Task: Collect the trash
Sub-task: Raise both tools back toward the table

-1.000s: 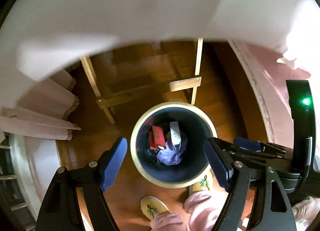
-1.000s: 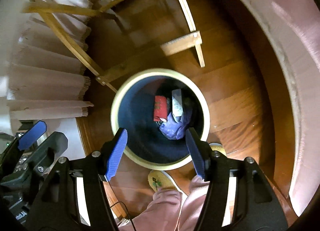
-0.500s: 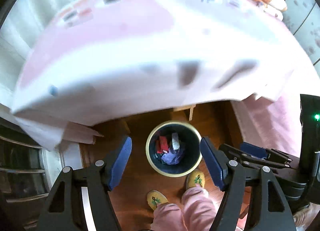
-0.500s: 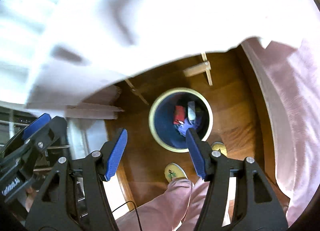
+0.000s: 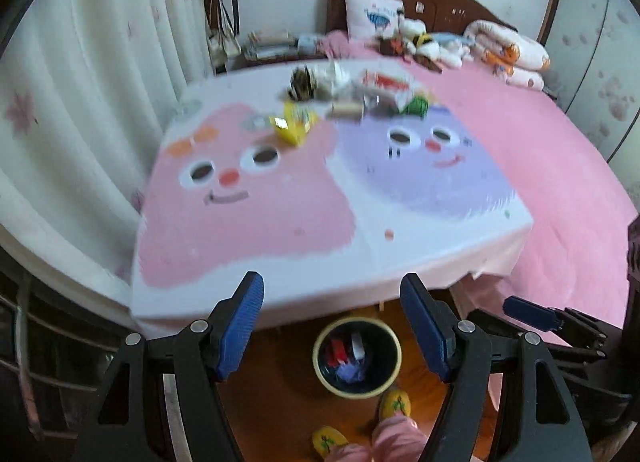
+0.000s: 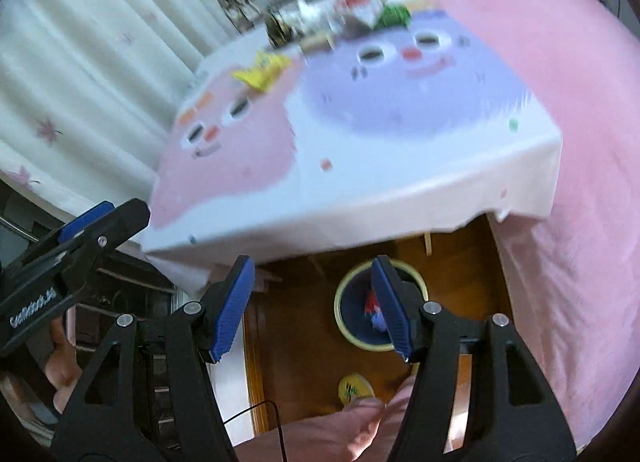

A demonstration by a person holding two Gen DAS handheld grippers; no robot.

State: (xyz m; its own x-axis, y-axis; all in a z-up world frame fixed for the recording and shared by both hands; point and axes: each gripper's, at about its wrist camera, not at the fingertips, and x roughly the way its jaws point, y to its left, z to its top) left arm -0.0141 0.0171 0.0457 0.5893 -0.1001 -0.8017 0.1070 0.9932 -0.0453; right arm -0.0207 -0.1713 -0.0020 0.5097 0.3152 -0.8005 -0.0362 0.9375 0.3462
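both views have swung up from the bin's mouth, which filled them a second ago, so that the worktop with its cartoon-face cloth now takes most of each picture. the left claw and the right claw are both spread wide and hold nothing. the bin, dark inside with a pale rim, stands on the wooden floor just under the near edge of the worktop, beside the person's yellow slippers. it already holds a few pieces: something red, something white and a crumpled purple scrap. by my reading part of the job is done and most is left, since a heap of trash lies at the far end of the worktop, with a yellow wrapper apart from it, nearer the pink face, and something green at the heap's right edge. motion blur hides any print on the wrappers. white lettering runs along the left claw's body in the right view, too smeared to read.
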